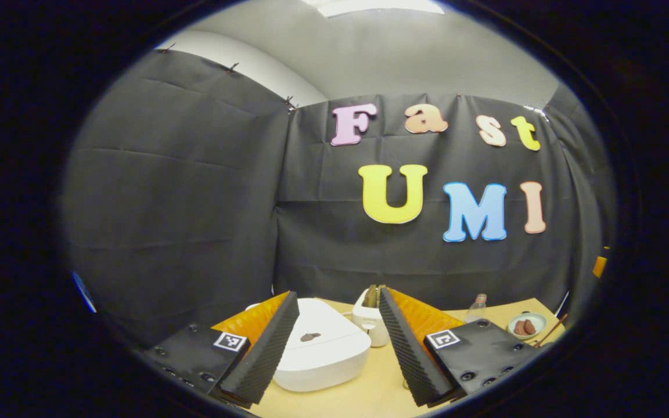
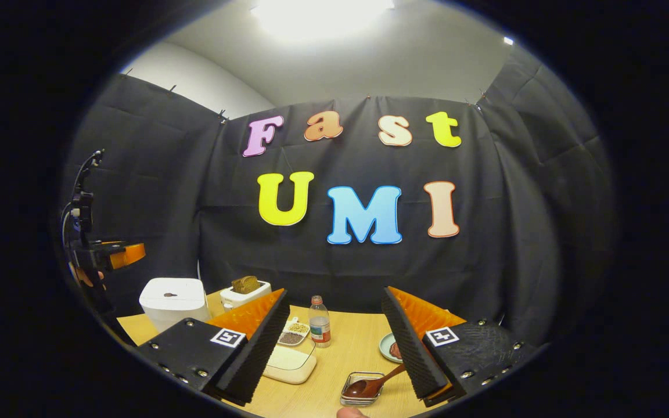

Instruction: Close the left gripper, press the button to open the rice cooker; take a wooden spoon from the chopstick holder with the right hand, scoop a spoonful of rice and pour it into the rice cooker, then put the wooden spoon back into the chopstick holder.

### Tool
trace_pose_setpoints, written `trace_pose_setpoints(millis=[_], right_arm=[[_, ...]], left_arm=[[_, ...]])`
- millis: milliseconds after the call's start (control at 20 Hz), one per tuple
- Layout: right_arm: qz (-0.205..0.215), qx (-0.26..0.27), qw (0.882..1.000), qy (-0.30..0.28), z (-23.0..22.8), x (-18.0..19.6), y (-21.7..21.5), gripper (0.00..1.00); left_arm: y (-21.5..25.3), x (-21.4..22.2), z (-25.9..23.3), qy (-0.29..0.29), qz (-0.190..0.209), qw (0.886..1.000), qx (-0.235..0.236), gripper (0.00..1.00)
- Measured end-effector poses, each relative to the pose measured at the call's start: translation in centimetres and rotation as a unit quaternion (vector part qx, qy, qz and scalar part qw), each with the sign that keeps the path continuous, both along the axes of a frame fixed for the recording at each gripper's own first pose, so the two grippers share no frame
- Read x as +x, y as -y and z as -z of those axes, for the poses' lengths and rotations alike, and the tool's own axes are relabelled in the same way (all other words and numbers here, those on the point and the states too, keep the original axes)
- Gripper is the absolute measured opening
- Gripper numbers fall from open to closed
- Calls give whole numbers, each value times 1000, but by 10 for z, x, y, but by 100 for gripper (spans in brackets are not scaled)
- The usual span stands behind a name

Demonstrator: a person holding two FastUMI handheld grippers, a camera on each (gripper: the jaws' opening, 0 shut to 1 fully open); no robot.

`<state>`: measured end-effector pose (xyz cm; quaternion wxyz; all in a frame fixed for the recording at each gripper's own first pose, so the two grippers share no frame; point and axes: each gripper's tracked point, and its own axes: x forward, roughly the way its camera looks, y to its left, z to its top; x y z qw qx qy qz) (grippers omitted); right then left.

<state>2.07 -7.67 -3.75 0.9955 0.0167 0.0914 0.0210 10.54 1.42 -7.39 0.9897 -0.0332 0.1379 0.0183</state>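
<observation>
Wooden table (image 2: pixel 334 348) w/ black cloth booth wall (image 2: pixel 520 232) behind carries white rice cooker (image 1: pixel 323 348), lid down, near its left back edge, wooden spoon (image 2: pixel 372 385) in wire chopstick holder (image 2: pixel 362 390) at front edge; left gripper (image 1: pixel 334 348) & right gripper (image 2: pixel 334 354) both jaws wide, holding nothing.

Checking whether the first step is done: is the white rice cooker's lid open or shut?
Shut. The white rice cooker has its lid lying flat on the body; no gap shows.
</observation>
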Motion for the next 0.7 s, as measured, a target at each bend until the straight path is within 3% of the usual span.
trace_pose_setpoints(millis=[250,700], right_arm=[[-6,-2,1000,22,-17,-4,-23,97],[5,1,999,43,-29,-5,-45,97]], left_arm=[[13,-41,-10,0,27,999,21,94],[14,-99,-32,40,28,998,46,98]])
